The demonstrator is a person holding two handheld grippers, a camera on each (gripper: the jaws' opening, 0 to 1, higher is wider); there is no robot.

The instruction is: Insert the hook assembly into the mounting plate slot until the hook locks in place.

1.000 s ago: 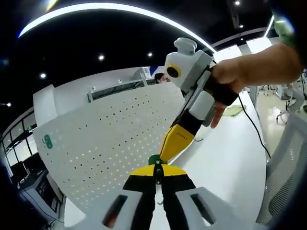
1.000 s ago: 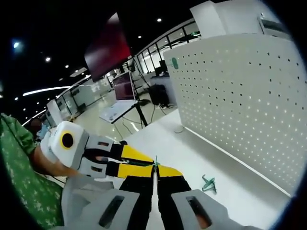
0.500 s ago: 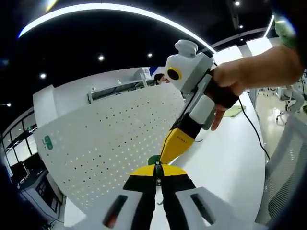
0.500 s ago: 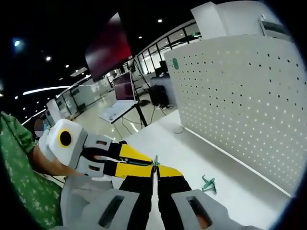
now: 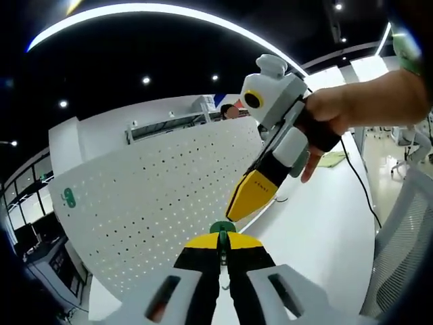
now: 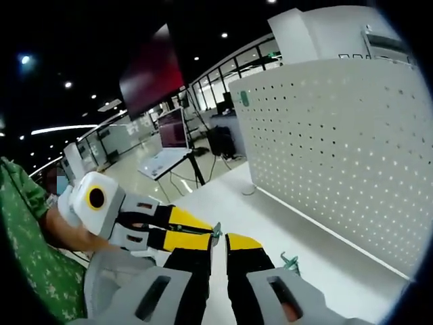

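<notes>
The white perforated mounting plate (image 5: 155, 196) stands upright on the white table (image 5: 318, 223) and takes most of the left gripper view; in the right gripper view it (image 6: 338, 149) rises on the right side.

The left gripper (image 5: 222, 245) has its jaws closed on a small green hook assembly (image 5: 221, 228), which sticks out at the yellow tips, in front of the plate and not touching it. In the right gripper view this gripper (image 6: 211, 233) comes in from the left, with the green piece (image 6: 216, 231) at its tip.

The right gripper (image 6: 218, 245) has its jaws a little apart (a narrow gap between the tips) and it grips nothing. In the left gripper view its tip (image 5: 245, 201) hangs just above the hook, held by a hand (image 5: 331, 115).

A second green hook (image 6: 291, 261) lies on the table near the foot of the plate.
</notes>
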